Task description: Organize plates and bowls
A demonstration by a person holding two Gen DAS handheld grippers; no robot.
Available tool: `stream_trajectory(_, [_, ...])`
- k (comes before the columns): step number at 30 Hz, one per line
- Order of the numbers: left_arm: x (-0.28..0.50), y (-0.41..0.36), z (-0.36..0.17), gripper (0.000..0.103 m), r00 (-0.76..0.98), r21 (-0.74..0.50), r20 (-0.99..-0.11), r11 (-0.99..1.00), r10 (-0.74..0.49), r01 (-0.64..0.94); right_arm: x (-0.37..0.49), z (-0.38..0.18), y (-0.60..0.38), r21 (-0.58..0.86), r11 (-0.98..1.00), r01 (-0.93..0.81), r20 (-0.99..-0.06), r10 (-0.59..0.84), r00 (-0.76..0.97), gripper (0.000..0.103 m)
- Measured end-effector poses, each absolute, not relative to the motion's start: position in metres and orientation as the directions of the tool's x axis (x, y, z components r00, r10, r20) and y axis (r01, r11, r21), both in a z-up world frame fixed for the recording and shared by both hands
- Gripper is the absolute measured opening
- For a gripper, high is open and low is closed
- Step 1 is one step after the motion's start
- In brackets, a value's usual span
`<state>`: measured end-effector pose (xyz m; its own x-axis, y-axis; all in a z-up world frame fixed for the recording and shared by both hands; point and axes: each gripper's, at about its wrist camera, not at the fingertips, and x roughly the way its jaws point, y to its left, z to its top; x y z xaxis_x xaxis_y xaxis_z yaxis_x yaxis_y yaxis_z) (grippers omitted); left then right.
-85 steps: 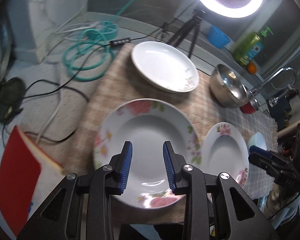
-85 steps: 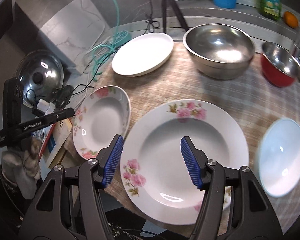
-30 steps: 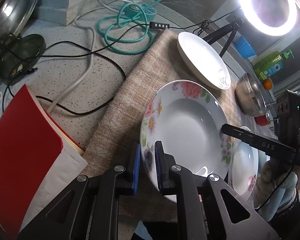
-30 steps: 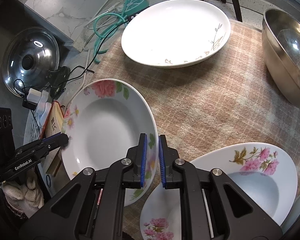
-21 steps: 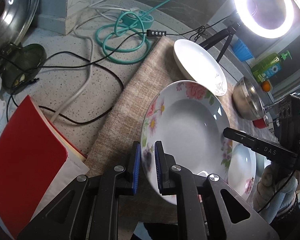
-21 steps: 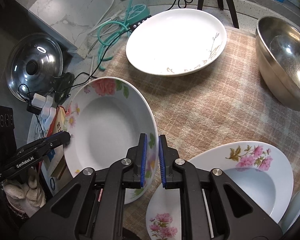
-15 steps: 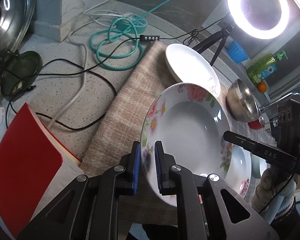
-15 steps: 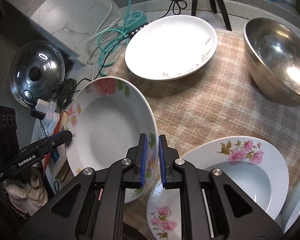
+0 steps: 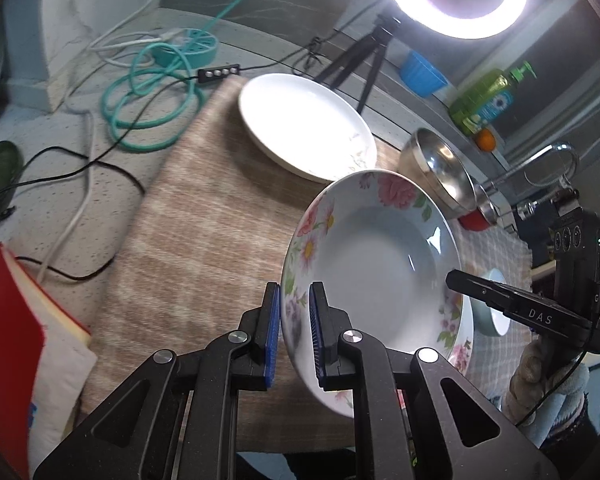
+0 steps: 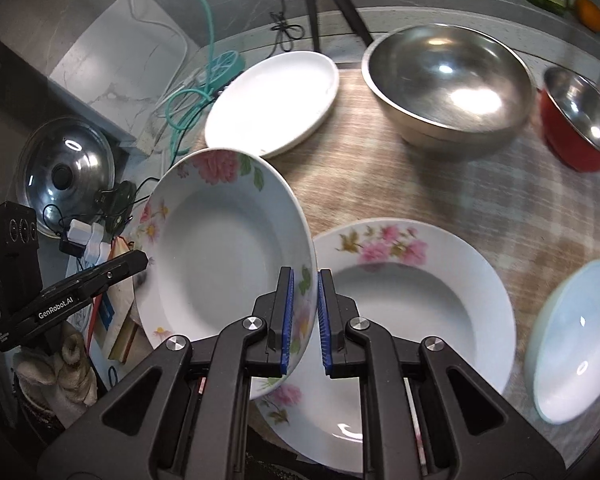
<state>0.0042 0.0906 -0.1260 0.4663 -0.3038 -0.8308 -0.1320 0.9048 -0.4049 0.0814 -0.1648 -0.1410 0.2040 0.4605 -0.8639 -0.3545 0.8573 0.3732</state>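
Note:
A deep floral plate (image 9: 376, 256) hangs tilted above the checked mat (image 9: 204, 232). My left gripper (image 9: 294, 292) is shut on its near-left rim. My right gripper (image 10: 305, 276) is shut on the opposite rim of the same plate (image 10: 220, 256). Each view shows the other gripper's tip at the plate's far edge. The held plate overlaps the left rim of a second floral plate (image 10: 412, 304) lying on the mat. A plain white plate (image 10: 272, 100) lies at the back.
A large steel bowl (image 10: 448, 80), a red-sided steel bowl (image 10: 580, 120) and a pale blue bowl (image 10: 576, 344) stand to the right. The ring light tripod (image 9: 372, 60), teal cable coils (image 9: 152, 108), a red book (image 9: 8, 336) and a pot lid (image 10: 66, 168) lie around the mat.
Both grippers closed on the floral plate's opposite rims, lifted it off the mat and carried it toward the second floral plate, which it now partly overlaps.

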Motion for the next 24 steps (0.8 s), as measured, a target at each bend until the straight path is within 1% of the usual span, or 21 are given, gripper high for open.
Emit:
stream_trajectory(13, [0.019,0.032,-0.140,0.012,0.373,-0.396,-0.851,0.918,-0.369,0.004,0.059,-0.159,-0.236,0.383,0.901,-0.203,-0.879,0.423,0.220,0.012])
stream_trajectory(24, [0.026,-0.005,-0.151,0.012,0.306,-0.375,-0.870,0.922,-0.386,0.095,0.048,-0.170,-0.268,0.366,0.923,-0.122,-0.894,0.385,0.230,0.012])
